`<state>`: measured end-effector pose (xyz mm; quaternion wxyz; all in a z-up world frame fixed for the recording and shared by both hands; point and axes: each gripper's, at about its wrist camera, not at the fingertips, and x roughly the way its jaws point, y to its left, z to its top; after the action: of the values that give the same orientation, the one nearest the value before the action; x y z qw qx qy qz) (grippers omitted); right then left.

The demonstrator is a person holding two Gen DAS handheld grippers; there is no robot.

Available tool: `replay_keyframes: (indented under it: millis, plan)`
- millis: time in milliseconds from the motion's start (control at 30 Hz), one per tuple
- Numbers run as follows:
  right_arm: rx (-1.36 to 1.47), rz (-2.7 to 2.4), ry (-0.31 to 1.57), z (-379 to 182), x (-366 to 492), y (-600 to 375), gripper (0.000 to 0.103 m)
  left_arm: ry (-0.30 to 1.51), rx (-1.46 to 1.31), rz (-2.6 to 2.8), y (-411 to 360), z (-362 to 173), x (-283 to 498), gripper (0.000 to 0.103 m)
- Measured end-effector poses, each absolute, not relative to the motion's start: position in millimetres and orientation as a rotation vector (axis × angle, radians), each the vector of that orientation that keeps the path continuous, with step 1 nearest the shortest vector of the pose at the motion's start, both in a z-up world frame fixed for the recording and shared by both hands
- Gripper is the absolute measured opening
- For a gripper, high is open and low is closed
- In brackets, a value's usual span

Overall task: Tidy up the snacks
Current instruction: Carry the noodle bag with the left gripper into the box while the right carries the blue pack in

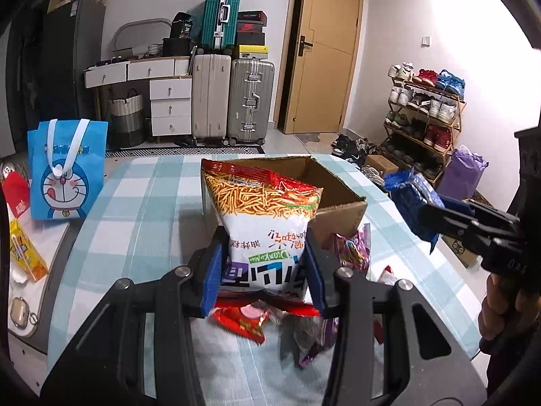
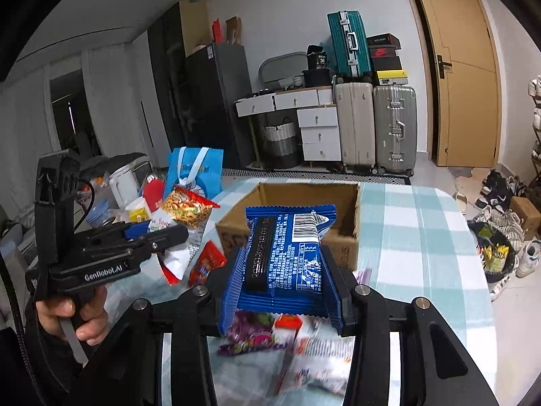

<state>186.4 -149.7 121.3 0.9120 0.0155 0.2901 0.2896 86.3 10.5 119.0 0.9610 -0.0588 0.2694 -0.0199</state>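
Observation:
My left gripper (image 1: 265,264) is shut on a large red and white noodle snack bag (image 1: 267,216), held above the table in front of an open cardboard box (image 1: 341,196). My right gripper (image 2: 287,270) is shut on a blue snack packet (image 2: 287,253), held above the table just before the same box (image 2: 304,203). The right gripper with its blue packet (image 1: 412,199) shows at the right of the left wrist view. The left gripper (image 2: 162,233) and its bag (image 2: 186,208) show at the left of the right wrist view. Loose red and purple snack packets (image 1: 257,321) lie on the table below.
The table has a blue-checked cloth (image 1: 135,203). A blue Doraemon bag (image 1: 66,172) stands at its left edge, with a yellow packet (image 1: 25,253) nearby. Suitcases (image 1: 233,101), white drawers and a shoe rack (image 1: 426,115) stand behind.

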Motion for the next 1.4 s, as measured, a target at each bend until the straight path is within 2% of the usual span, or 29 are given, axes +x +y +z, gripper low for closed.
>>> replay_keyframes:
  millis: [500, 833, 1400]
  plan:
    - [0.049, 0.610, 0.591, 132, 252, -135, 0.043, 0.551, -0.111, -0.020, 10, 125, 150, 0.040]
    - [0.073, 0.602, 0.629, 118, 292, -129, 0.043, 0.553, -0.095, 0.009, 14, 126, 191, 0.040]
    - [0.063, 0.617, 0.710, 79, 344, -114, 0.043, 0.626, -0.069, 0.016, 19, 88, 260, 0.040]
